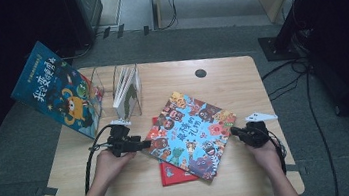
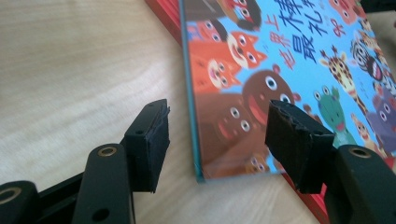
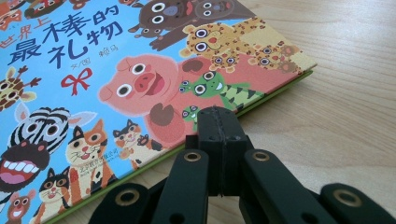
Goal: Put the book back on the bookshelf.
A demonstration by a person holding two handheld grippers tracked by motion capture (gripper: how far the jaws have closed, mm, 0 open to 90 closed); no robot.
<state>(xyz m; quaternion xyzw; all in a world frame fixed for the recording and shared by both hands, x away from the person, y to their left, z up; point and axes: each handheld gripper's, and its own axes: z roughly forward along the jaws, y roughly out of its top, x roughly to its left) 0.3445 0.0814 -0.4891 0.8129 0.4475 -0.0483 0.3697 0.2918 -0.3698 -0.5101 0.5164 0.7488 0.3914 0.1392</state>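
My L tool (image 2: pixel 217 140) has jaws apart, straddling the corner of the blue animal-cover picture book (image 1: pixel 192 128) lying on the light wooden table (image 1: pixel 241 84) atop a red book (image 1: pixel 172 175); R tool (image 3: pixel 219 123) pressed together w/ nothing held, at the book's opposite edge.

picture book (image 1: pixel 191 127): glossy printed card cover | table (image 1: pixel 231 83): pale wood-grain top, smooth and matt | left gripper (image 2: pixel 217 140): matt black plastic, worn rubbery pads (image 2: pixel 152 140) | book stand (image 1: pixel 129 91): clear plastic
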